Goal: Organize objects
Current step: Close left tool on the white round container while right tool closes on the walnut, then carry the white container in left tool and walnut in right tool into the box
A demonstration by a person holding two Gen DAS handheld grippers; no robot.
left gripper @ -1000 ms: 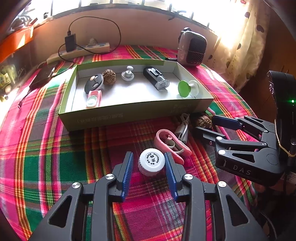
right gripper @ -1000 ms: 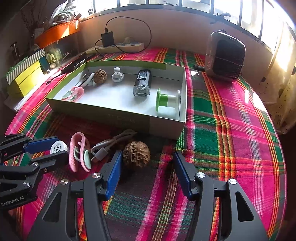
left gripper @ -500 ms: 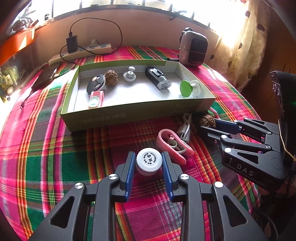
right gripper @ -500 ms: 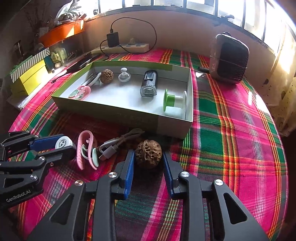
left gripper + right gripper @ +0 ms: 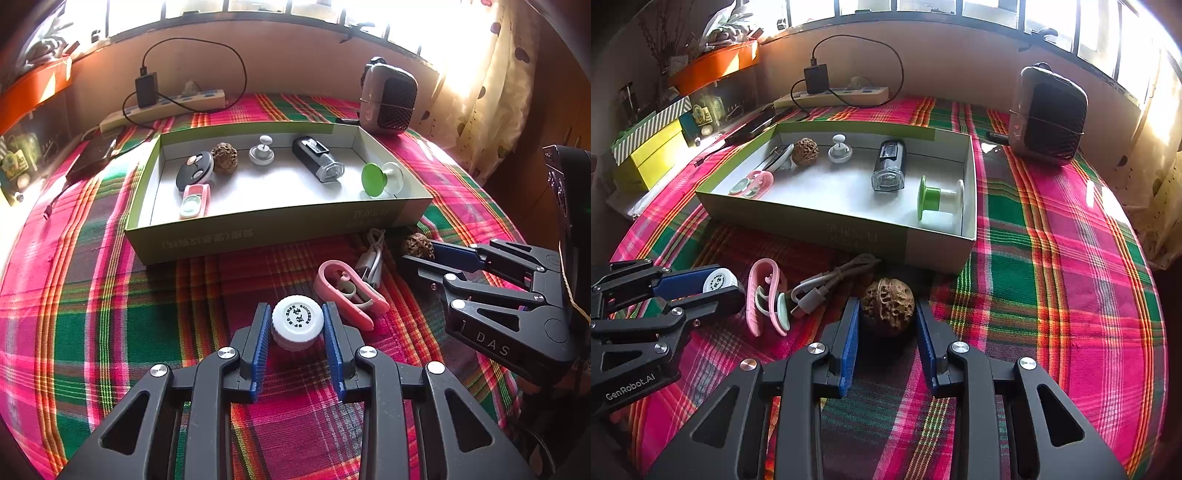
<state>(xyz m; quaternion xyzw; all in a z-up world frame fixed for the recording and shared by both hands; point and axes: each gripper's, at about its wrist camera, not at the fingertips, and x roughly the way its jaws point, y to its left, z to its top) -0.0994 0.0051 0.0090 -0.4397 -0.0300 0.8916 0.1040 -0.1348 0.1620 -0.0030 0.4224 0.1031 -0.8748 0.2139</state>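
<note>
The white cap (image 5: 297,322) stands upright on the plaid table (image 5: 110,314), clamped between the blue pads of the left claw (image 5: 296,334); the pads meet its ribbed side at mid-height, which suits a straight lift without tipping. It lies in front of the box (image 5: 258,230), well short of its near wall.

The walnut (image 5: 887,307) is likewise on the table, just before the box's near right corner, and the right claw (image 5: 887,334) is clamped on it, pads pressed to either flank. Its rough, rounded shell gives small contact patches (a slip or roll under a loose grip is my chief concern).

Between the two lie a pink clip (image 5: 349,293) and a coiled cable (image 5: 827,282), both loose on the cloth and apart from either claw. Their closeness to both claws means a lift should go upward first to avoid dragging them.

Inside the box a second walnut (image 5: 224,158), a black disc (image 5: 194,173), a pink case (image 5: 194,201), a white knob (image 5: 261,152), a black lamp (image 5: 318,164) and a green spool (image 5: 380,179) sit spread along the floor, with bare floor toward the near wall. That spacing suggests the box is the collecting point, and that the cap and walnut are destined for it.

In my judgement both grasps are complete and neither item has yet left the cloth; two further items remain outside.
</note>
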